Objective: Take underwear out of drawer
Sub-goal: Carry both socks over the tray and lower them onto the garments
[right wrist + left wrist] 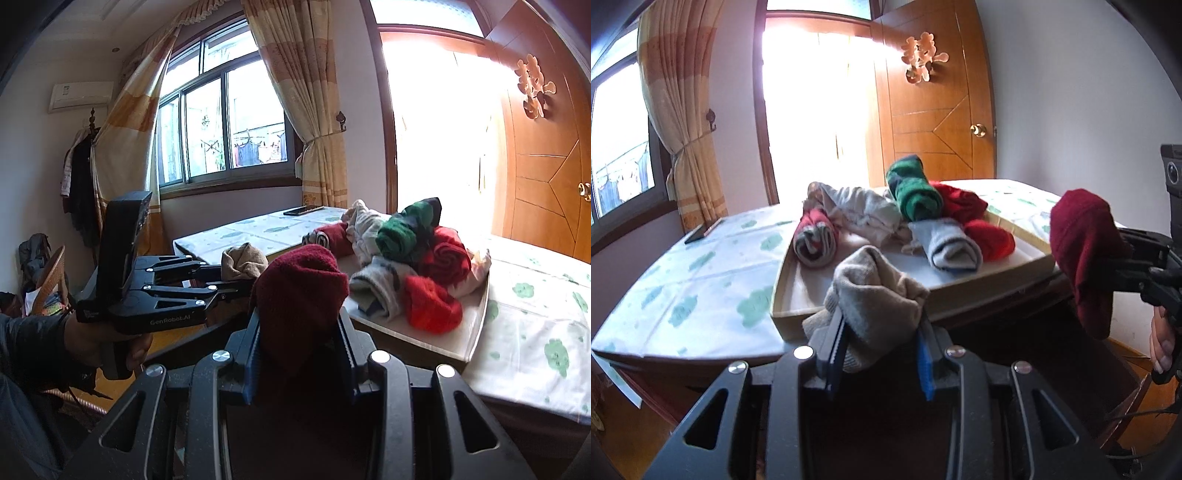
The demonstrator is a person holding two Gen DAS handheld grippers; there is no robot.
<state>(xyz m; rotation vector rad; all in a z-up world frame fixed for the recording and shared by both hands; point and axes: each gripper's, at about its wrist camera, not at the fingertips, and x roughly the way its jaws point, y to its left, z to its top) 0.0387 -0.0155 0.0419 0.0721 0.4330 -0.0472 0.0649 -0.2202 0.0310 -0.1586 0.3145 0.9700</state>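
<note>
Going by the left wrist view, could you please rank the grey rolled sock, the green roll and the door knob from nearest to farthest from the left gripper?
From the left gripper:
1. Grey rolled sock, in the tray's near right part.
2. Green roll, on the pile behind it.
3. Door knob, on the wooden door at the back right.

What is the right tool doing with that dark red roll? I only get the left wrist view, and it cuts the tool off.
Observer: The right tool clamps the dark red roll from both sides, a pad pressed on each flank.
Operator: And my own tool, seen from outside?
Observer: A hand wraps the handle of the left tool, and the beige roll sticks up from its tip.
</note>
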